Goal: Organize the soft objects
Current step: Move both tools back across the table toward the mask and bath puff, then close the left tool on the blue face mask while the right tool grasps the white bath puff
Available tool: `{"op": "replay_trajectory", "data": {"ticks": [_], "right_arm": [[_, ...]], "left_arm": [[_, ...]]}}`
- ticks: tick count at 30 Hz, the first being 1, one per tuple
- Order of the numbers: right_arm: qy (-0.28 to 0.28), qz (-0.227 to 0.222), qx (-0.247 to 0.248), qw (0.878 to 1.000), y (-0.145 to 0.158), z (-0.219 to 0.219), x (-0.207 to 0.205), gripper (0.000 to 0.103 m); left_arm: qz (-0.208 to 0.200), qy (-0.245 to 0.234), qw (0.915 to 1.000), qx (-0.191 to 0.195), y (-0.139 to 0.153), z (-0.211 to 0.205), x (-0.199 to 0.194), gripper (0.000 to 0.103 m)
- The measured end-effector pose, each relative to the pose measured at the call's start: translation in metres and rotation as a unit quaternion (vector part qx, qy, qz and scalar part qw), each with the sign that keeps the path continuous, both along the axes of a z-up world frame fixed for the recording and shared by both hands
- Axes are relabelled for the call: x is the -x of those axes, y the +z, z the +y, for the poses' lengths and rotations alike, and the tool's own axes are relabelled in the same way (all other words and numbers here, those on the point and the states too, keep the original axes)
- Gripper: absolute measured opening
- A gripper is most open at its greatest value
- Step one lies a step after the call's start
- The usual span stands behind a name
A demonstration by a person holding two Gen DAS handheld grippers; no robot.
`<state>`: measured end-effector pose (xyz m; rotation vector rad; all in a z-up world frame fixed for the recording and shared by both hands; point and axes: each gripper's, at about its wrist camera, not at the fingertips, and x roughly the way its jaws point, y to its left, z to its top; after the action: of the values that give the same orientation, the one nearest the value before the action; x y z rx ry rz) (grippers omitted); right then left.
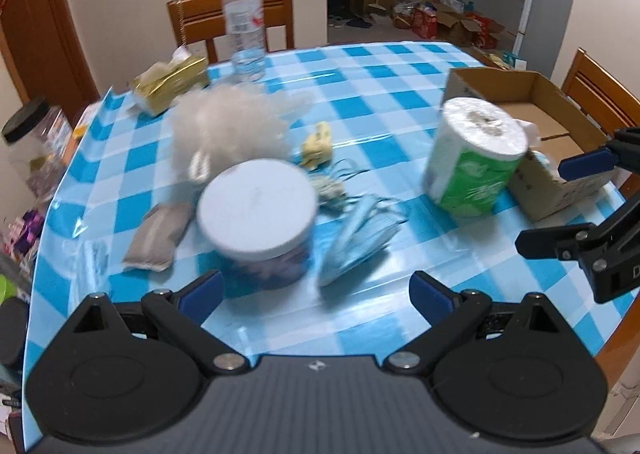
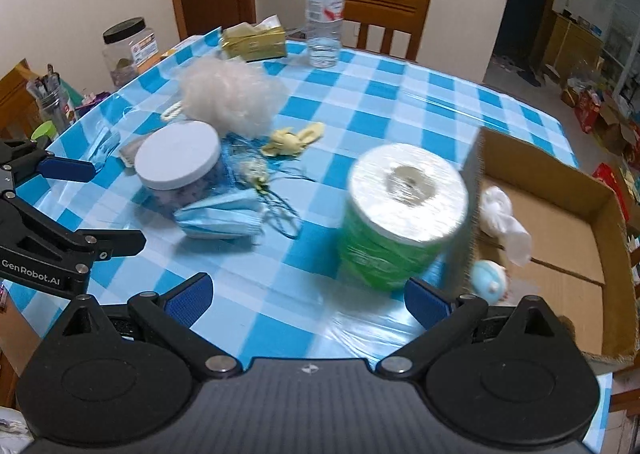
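Note:
A white fluffy ball [image 1: 232,126] [image 2: 230,94], a yellow soft piece [image 1: 318,144] [image 2: 292,140], blue face masks [image 1: 356,242] [image 2: 220,216] and a grey pouch [image 1: 154,236] lie on the blue checked table [image 1: 360,94]. A green-wrapped toilet roll [image 1: 476,158] [image 2: 400,214] stands beside a cardboard box [image 1: 532,114] [image 2: 560,238] that holds a white cloth [image 2: 502,222] and a light blue soft toy [image 2: 490,280]. My left gripper [image 1: 316,294] is open and empty, near a white-lidded jar [image 1: 258,214]. My right gripper [image 2: 308,298] is open and empty, near the roll.
A water bottle [image 1: 244,26] [image 2: 324,14] and a gold tissue pack [image 1: 170,82] [image 2: 254,40] stand at the far side. A black-lidded jar [image 1: 36,146] [image 2: 128,50] sits at the left edge. Wooden chairs [image 1: 232,18] stand around the table. Thin blue cords [image 2: 280,210] lie by the masks.

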<state>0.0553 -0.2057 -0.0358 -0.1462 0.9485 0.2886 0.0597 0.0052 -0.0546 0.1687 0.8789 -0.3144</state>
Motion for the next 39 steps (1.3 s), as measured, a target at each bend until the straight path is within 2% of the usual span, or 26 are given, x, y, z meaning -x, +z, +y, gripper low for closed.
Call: {"op": "replay_trajectory", "data": {"ticks": [6, 13, 20, 27, 33, 36, 39], "right_arm": [[0.011, 0.014, 0.012, 1.0, -0.005, 0.038, -0.011, 0.103], [0.046, 0.022, 0.018, 0.999, -0.004, 0.074, -0.024, 0.103], [0.104, 0.015, 0.006, 0.994, -0.002, 0.094, -0.051, 0.103], [0.132, 0.014, -0.003, 0.991, -0.001, 0.109, -0.091, 0.103], [0.156, -0.002, 0.005, 0.988, 0.0, 0.124, -0.121, 0.103], [0.166, -0.005, 0.005, 0.986, -0.002, 0.131, -0.132, 0.103], [0.175, -0.008, 0.004, 0.985, -0.003, 0.137, -0.141, 0.103]], "left_arm": [[0.007, 0.031, 0.9994, 0.014, -0.008, 0.041, -0.006, 0.099], [0.006, 0.094, 0.9954, 0.014, -0.015, 0.07, -0.015, 0.099], [0.001, 0.157, 0.9876, -0.001, -0.019, 0.089, -0.027, 0.099], [0.001, 0.21, 0.9776, -0.014, -0.027, 0.107, -0.046, 0.099], [-0.016, 0.254, 0.9666, -0.024, -0.036, 0.125, -0.071, 0.098], [-0.012, 0.269, 0.9625, -0.036, -0.044, 0.131, -0.086, 0.091], [-0.007, 0.278, 0.9594, -0.047, -0.053, 0.134, -0.096, 0.079]]}}
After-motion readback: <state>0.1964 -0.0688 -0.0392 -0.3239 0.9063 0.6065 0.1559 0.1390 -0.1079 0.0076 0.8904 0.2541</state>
